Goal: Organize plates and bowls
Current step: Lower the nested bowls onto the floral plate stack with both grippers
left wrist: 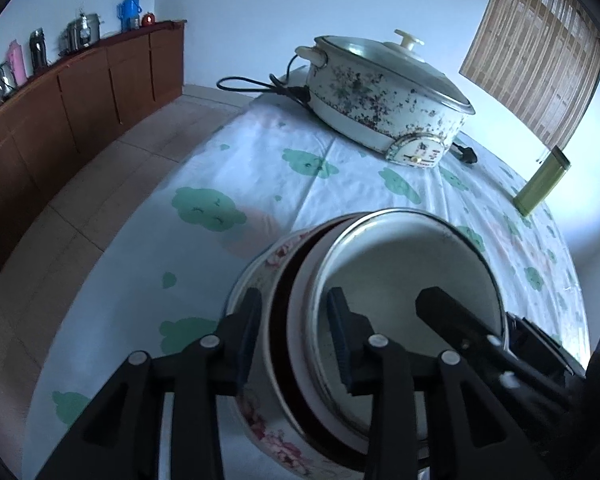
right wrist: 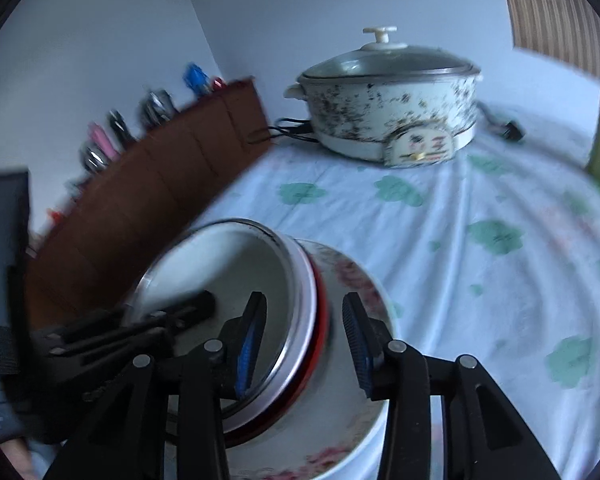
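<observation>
A: Nearest: left gripper (left wrist: 296, 328), clenched across the near rim of the stack (left wrist: 400, 264), one finger outside the floral bowl, the other inside the innermost steel-rimmed one.

B: Handling?

A: Likely heavy for its size and fully rigid (four nested bowls, judging by the rims: floral, red, white, steel-edged). Glazed, so probably slippery; ceramic, so chippable. Best taken as here: across the bundled rims, on opposite sides, pinching all the walls together so that no inner bowl slides out.

B: Right gripper (right wrist: 304, 336)?

A: Astride the opposite rim, one finger inside, one outside. Pinching or merely straddling: cannot tell, with the right view blurred and slivers of gap showing beside both pads.

B: Position of the stack?

A: Tilted, above the near part of the cloth (left wrist: 260, 160); resting or lifted, not determinable.

B: Differences between views?

A: Left view only: sharp bowl edges, the tin (left wrist: 542, 182) whole. Right view only: red band and floral flank side-on. Farther off in both: cooker (left wrist: 388, 96), then cabinet (left wrist: 80, 92).
</observation>
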Action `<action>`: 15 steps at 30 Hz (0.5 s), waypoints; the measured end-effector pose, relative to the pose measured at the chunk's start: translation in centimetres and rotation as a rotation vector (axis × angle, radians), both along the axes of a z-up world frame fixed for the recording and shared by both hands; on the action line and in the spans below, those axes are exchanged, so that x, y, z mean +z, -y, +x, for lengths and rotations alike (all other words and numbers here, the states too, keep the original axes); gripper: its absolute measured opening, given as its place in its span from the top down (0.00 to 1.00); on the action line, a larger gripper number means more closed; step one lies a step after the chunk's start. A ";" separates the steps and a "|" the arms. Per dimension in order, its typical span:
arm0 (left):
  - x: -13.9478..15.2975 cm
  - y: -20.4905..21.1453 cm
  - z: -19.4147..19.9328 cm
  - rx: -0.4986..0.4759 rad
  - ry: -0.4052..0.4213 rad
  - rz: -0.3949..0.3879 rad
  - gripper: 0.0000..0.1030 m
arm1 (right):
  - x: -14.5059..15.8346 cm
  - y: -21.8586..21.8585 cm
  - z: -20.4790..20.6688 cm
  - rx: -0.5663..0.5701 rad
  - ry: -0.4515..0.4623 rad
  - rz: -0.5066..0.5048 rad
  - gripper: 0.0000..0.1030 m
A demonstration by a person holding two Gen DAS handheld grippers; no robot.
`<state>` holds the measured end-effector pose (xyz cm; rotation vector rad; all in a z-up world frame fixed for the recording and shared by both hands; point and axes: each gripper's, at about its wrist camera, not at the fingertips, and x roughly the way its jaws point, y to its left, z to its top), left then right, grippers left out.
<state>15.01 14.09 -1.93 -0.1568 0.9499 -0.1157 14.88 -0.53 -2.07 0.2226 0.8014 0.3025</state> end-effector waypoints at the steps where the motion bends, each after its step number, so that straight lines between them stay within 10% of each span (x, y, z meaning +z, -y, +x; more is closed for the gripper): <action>1: 0.1 0.1 -0.2 -0.004 0.011 0.009 0.61 | -0.1 0.5 0.0 0.003 -0.006 0.058 0.56; 15: 0.3 -0.1 -1.7 0.010 0.069 0.053 0.44 | -0.3 1.2 -3.1 -0.041 0.091 0.116 0.44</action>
